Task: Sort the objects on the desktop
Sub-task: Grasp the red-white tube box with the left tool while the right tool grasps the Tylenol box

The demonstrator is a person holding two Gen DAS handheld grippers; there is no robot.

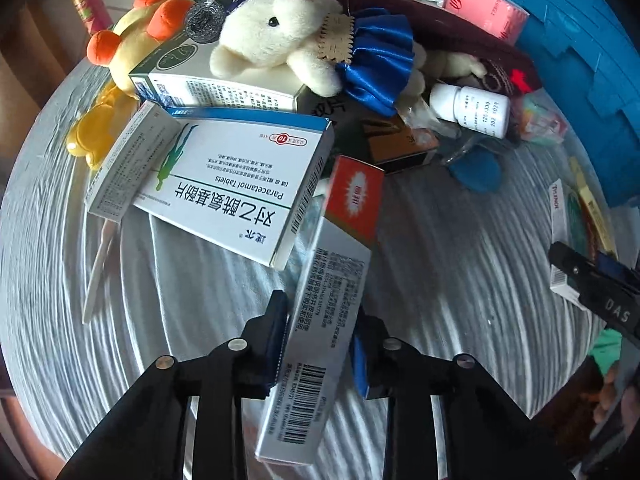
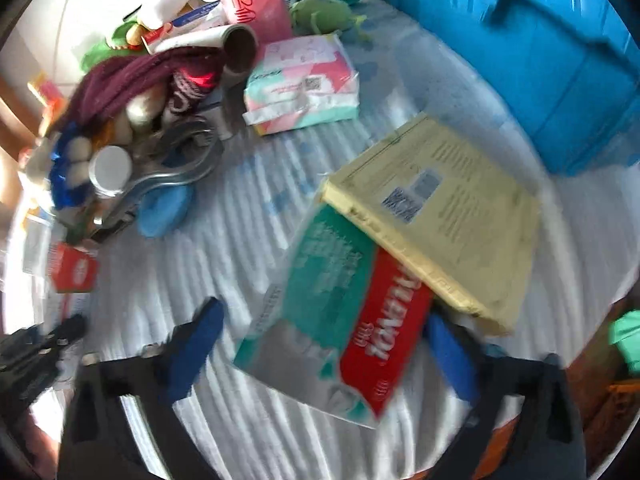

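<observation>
My left tongs (image 1: 320, 344) are clamped on a long white medicine box (image 1: 320, 340) with a red end, its barcode end toward the camera, lifted clear of the ribbed white cloth on the counter (image 1: 460, 240). I judge this to be the carry step of the sort: one box is in hand and wants a destination, most likely the blue bin (image 1: 580, 60) at the far right edge, though I cannot tell which container is meant for boxes.

My right tongs (image 2: 324, 344) stand wide apart, one blue pad (image 2: 196, 344) on each side of a red-and-green Tylenol box (image 2: 332, 320) lying flat on the cloth. That box sits between the fingers but touches neither, as far as the motion-blurred view shows. A yellow booklet (image 2: 444, 216) rests across its far corner, so the next move calls for closing squarely on the box and drawing it out from under without dragging the booklet along.

Beyond the held box, a Paracetamol box (image 1: 236, 184) lies just ahead of the left tongs, with a white plush toy (image 1: 276, 36) and a white pill bottle (image 1: 472, 110) in the unsorted heap behind it.
</observation>
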